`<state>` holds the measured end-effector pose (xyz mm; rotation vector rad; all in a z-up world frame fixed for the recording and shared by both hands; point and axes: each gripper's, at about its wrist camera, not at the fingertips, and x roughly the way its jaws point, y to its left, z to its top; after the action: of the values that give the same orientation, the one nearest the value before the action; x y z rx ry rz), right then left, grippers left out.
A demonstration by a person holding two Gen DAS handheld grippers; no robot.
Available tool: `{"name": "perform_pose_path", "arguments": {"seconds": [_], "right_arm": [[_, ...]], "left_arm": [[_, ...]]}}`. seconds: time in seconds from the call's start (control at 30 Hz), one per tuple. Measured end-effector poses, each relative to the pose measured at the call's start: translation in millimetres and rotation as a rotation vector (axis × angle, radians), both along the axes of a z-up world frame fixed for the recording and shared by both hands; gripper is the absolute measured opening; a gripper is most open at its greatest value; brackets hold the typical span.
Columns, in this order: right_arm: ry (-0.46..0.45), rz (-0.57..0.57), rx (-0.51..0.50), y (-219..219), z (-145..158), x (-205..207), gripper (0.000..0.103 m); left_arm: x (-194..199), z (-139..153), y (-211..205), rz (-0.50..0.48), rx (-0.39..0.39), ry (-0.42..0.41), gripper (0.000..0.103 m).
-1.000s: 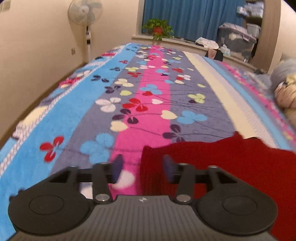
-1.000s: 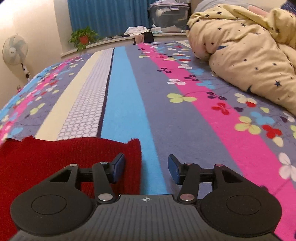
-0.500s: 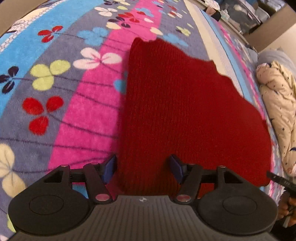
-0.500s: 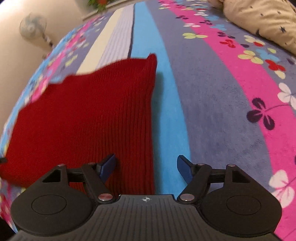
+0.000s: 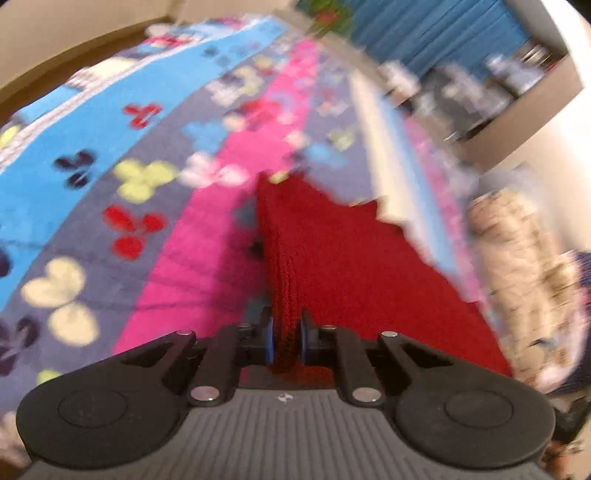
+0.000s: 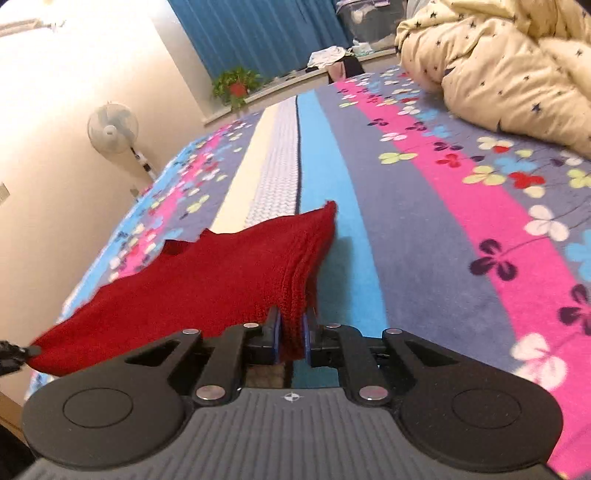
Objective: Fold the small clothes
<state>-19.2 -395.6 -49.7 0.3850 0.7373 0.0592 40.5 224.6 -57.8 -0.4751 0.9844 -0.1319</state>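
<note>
Closing on red knit garment (image 5: 354, 258), left gripper (image 5: 287, 338) jaws pinching one edge, right gripper (image 6: 293, 338) jaws the other

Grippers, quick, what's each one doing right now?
Left gripper: closing on the red knit garment, pads pressing it.
Right gripper: closing on the same garment's other near corner.

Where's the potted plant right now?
In the right wrist view, the plant sits upper left on the ledge past the bed's far end, beside the blue curtain.
</note>
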Motion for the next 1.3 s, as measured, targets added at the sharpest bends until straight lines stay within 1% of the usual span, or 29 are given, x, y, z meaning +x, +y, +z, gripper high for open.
{"name": "perform_pose_path", "arguments": {"seconds": [0.07,0.1,0.13,0.17,0.2,0.23,0.27,0.3,0.33,0.4,0.43,0.47,0.5,0.53,0.57,0.6,0.63,0.77,0.83,0.93,1.07,1.2,1.3], "right_arm": [[0.160,-0.002,-0.015,-2.5,-25.5,11.3,0.013],[0.216,0.002,-0.051,0.1,-35.3,17.6,0.014],[0.233,0.003,-0.103,4.8,-38.8,21.0,0.015],[0.225,0.002,-0.143,8.6,-37.8,21.3,0.018],[0.203,-0.007,-0.174,11.7,-33.8,20.1,0.025],[0.160,-0.037,-0.206,13.2,-26.8,15.7,0.029],[0.120,-0.072,-0.233,12.1,-20.5,13.1,0.031],[0.078,-0.115,-0.260,12.0,-13.8,9.2,0.043],[0.042,-0.143,-0.267,12.1,-10.0,5.4,0.051],[-0.004,-0.140,-0.229,11.4,-6.2,4.1,0.052],[-0.009,-0.114,-0.203,12.1,-7.7,6.9,0.052],[0.003,-0.073,-0.190,15.8,-11.7,10.6,0.052],[0.037,-0.033,-0.197,21.1,-19.3,15.6,0.054],[0.096,0.001,-0.222,26.7,-28.8,23.0,0.056],[0.172,0.027,-0.259,32.5,-40.2,29.7,0.056],[0.253,0.041,-0.304,37.5,-53.7,34.4,0.056],[0.282,0.039,-0.323,39.3,-59.8,36.0,0.057],[0.229,0.051,-0.343,46.0,-50.0,32.5,0.059],[0.241,0.055,-0.368,47.9,-53.0,30.9,0.061],[0.247,0.052,-0.398,51.7,-52.8,32.2,0.068],[0.245,0.037,-0.393,51.8,-52.4,31.4,0.069],[0.209,0.009,-0.407,50.9,-48.3,29.9,0.069],[0.177,-0.026,-0.399,45.8,-42.7,28.9,0.069]], "left_arm": [[11.3,-17.5,-12.2,-0.018,0.111,0.110,0.018],[14.4,-20.7,-16.1,-0.019,0.155,0.130,0.025],[15.7,-17.6,-19.1,-0.002,0.201,0.112,0.031],[13.2,-11.7,-20.6,0.016,0.224,0.074,0.032],[8.8,-0.6,-22.6,0.037,0.241,0.009,0.037],[3.5,7.2,-23.0,0.043,0.234,-0.040,0.049],[0.8,13.5,-24.4,0.041,0.212,-0.086,0.053],[-0.1,16.7,-28.0,0.021,0.187,-0.116,0.056],[2.0,16.4,-32.8,-0.001,0.181,-0.118,0.056],[9.1,5.9,-46.4,-0.064,0.195,-0.075,0.056],[13.8,-2.6,-53.6,-0.096,0.218,-0.033,0.056],[16.9,-11.8,-60.9,-0.125,0.260,0.021,0.056],[21.3,-23.6,-67.4,-0.143,0.315,0.082,0.056],[24.3,-29.7,-71.7,-0.148,0.353,0.114,0.059],[24.5,-30.5,-76.0,-0.148,0.377,0.115,0.062],[24.8,-29.0,-79.1,-0.148,0.403,0.104,0.069],[23.5,-27.3,-79.1,-0.148,0.417,0.095,0.071],[17.6,-25.0,-77.5,-0.128,0.399,0.095,0.073],[21.2,-29.9,-76.1,-0.126,0.401,0.099,0.076],[18.5,-29.1,-73.1,-0.110,0.402,0.109,0.079],[17.7,-26.9,-66.5,-0.071,0.373,0.119,0.079],[8.9,-24.2,-60.5,0.012,0.329,0.129,0.081],[-2.8,-28.8,-58.7,0.084,0.290,0.162,0.084]]}}
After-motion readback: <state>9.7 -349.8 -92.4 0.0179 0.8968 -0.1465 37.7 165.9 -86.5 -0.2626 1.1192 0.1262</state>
